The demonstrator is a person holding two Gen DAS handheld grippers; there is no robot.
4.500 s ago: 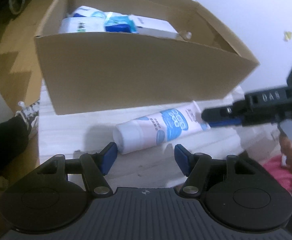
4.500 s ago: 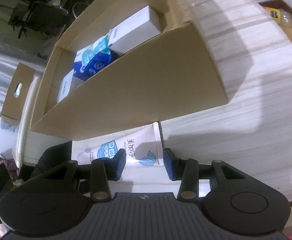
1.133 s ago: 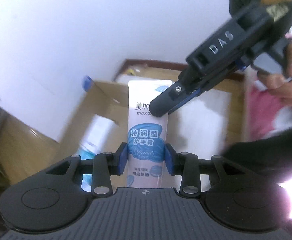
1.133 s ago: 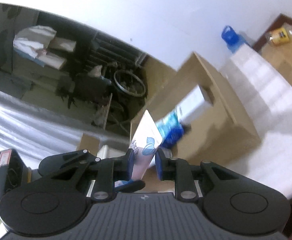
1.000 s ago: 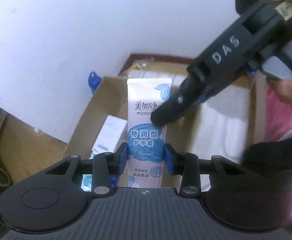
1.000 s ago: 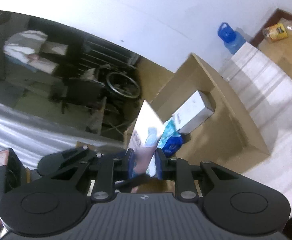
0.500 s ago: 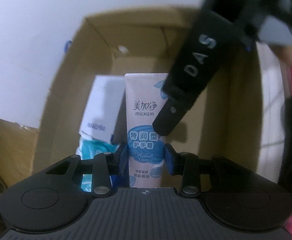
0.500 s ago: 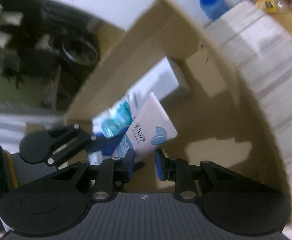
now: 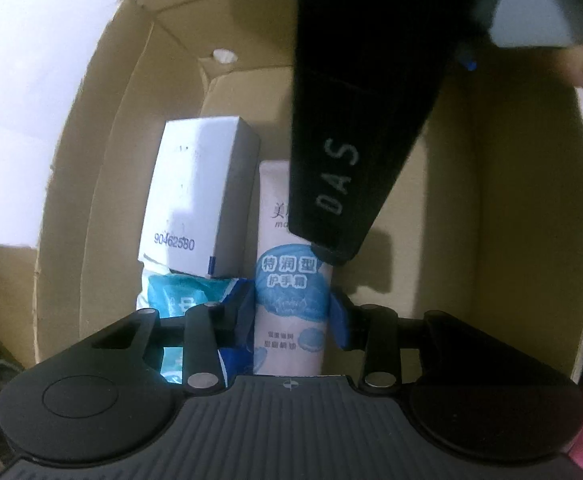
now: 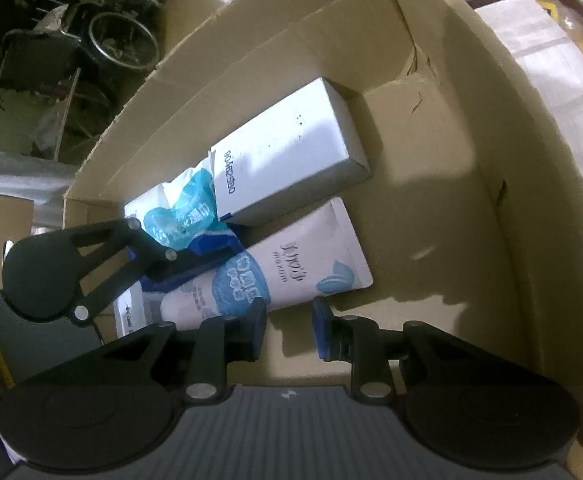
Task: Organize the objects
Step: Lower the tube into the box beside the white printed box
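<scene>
Two tools inside box (image 10: 531, 240), left tool (image 9: 291, 312) pinching tube (image 10: 291, 276), right tool (image 10: 289, 320) opening (empty), carton (image 10: 291, 148) alongside.

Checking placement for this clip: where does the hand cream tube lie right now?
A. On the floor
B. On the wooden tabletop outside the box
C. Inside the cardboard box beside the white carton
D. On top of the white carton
C: the hand cream tube lies inside the cardboard box, alongside the white carton.

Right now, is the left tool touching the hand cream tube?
Touching. The left wrist view shows the left tool with both blue pads pressed against the hand cream tube, inside the cardboard box.
</scene>
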